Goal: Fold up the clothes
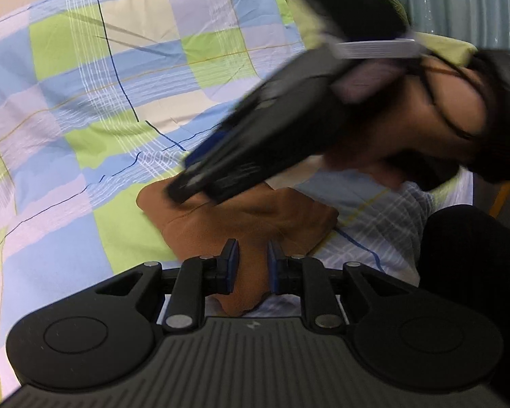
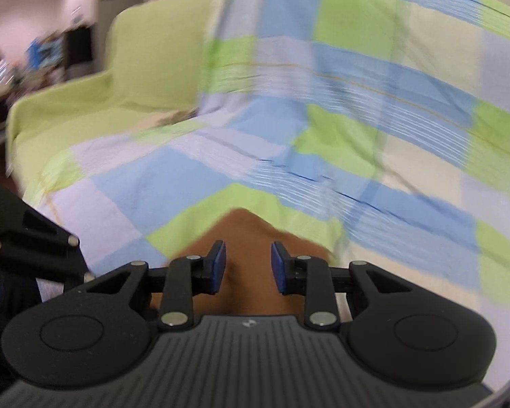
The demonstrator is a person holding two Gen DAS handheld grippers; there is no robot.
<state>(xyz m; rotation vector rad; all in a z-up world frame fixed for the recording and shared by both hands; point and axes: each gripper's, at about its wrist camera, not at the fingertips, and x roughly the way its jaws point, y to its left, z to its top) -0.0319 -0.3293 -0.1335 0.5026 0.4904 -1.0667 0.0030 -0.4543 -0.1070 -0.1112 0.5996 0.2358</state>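
Observation:
A brown garment [image 1: 241,224] lies folded into a small pad on a checked sheet [image 1: 85,108]. My left gripper [image 1: 252,255] hovers over its near edge with jaws partly apart and cloth showing between them, not pinched. My right gripper [image 1: 183,187] reaches in from the upper right, its tips at the garment's far left corner. In the right wrist view the right gripper [image 2: 248,258] is open above the brown garment [image 2: 244,238], and the picture is blurred.
The checked sheet [image 2: 323,102] covers a sofa with a light green cover [image 2: 146,68]. The person's hand [image 1: 425,119] and dark sleeve hold the right gripper. A dark leg [image 1: 472,265] is at the right. Room clutter [image 2: 34,57] stands at the far left.

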